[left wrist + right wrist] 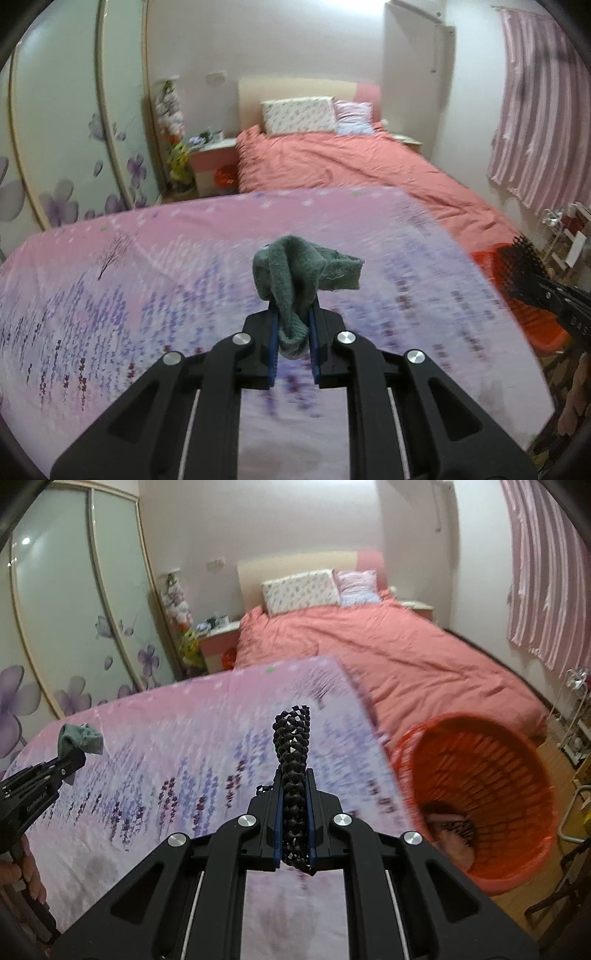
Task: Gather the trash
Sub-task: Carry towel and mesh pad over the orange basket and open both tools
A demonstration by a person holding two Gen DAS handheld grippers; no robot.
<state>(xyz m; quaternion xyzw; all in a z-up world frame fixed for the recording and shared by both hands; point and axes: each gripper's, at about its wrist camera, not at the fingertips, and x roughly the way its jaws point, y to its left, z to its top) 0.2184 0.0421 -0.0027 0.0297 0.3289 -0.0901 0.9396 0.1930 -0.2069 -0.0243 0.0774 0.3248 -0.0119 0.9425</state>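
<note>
My left gripper point(294, 314) is shut on a crumpled green cloth point(295, 273), held above a surface covered with a pink lavender-print sheet point(147, 277). My right gripper point(294, 779) is shut on a black mesh piece point(292, 746) that sticks up past the fingers. In the right wrist view the left gripper point(70, 762) shows at the left edge with the green cloth point(81, 738). In the left wrist view the black mesh piece point(522, 266) shows at the right edge. An orange plastic basket point(517, 760) stands on the floor to the right of the sheet, with some cloth items at its bottom.
Beyond the sheet lies a bed with a salmon cover point(388, 653) and two pillows. A nightstand point(218, 642) stands to its left, next to wardrobe doors with flower prints point(74, 609). A pink striped curtain point(543, 572) and a white rack point(576, 720) are at the right.
</note>
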